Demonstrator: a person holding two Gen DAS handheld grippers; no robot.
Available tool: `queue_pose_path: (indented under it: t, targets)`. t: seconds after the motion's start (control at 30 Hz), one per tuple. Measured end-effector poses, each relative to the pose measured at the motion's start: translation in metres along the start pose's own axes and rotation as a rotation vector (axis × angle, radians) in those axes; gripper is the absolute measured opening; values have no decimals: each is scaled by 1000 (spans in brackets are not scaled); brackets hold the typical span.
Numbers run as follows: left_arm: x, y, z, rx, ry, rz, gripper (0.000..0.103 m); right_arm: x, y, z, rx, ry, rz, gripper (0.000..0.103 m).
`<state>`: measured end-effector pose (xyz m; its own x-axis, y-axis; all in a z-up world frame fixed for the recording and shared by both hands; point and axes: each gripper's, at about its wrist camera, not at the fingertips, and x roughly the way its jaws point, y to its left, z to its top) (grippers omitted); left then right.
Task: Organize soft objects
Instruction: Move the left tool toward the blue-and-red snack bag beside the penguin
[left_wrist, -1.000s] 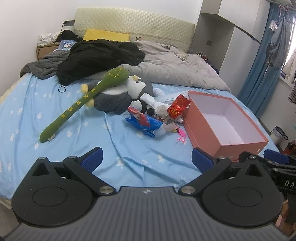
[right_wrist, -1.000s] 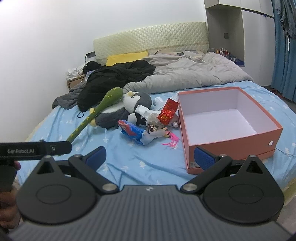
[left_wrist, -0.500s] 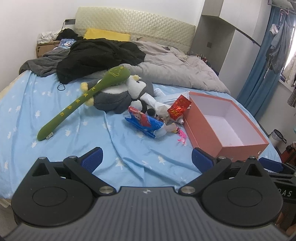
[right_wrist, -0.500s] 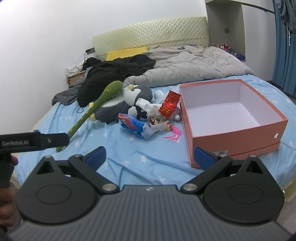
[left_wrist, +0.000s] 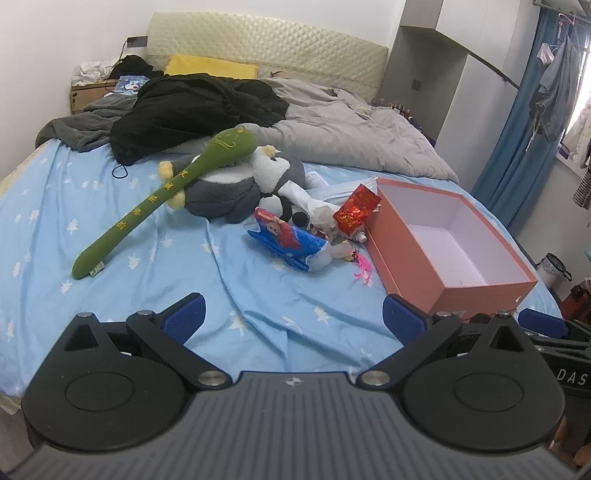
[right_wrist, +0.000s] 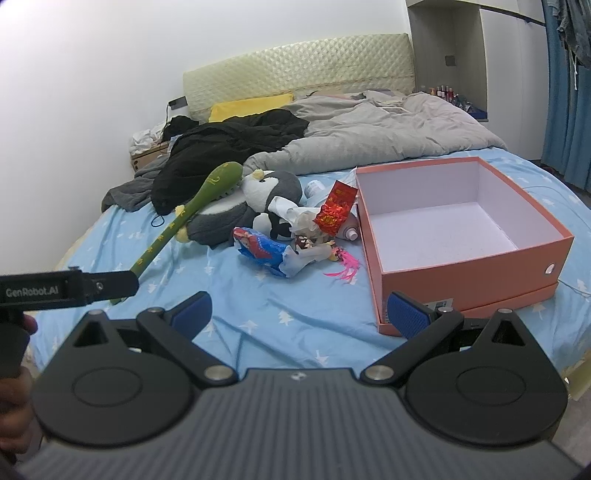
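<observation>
Both claws wide open w/ nothing in them, left claw (left_wrist: 293, 315) and right claw (right_wrist: 299, 310) hovering over the bed (left_wrist: 258, 314). Plushies (left_wrist: 236, 184) piled beside the empty box (right_wrist: 458, 225), prob so they're an easy drop in.

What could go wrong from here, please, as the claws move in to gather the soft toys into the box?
The green plush stick lies across the grey penguin plush; lifting either may drag the other. The stick looks longer than the orange box, so it may not fit flat. Small clutter, the red packet and pink tassel, sits against the box and could get swept in. Both claws, left claw and right claw, are open.
</observation>
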<state>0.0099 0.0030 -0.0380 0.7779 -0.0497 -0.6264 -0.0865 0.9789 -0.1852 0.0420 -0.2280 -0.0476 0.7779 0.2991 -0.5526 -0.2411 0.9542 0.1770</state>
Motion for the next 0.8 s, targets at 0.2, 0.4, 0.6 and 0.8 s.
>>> queue_pose_path:
  t: [0.2, 0.4, 0.6, 0.8]
  targets:
    - [3, 0, -2, 2, 6, -1, 103, 6, -2, -4, 1, 8, -35, 103]
    - [9, 4, -2, -5, 16, -1, 103, 11, -2, -7, 6, 25, -30, 103]
    - [12, 8, -3, -14, 20, -25, 103, 16, -3, -10, 23, 38, -45, 103]
    - [20, 11, -3, -16, 28, -33, 103, 18, -7, -11, 42, 46, -57, 103]
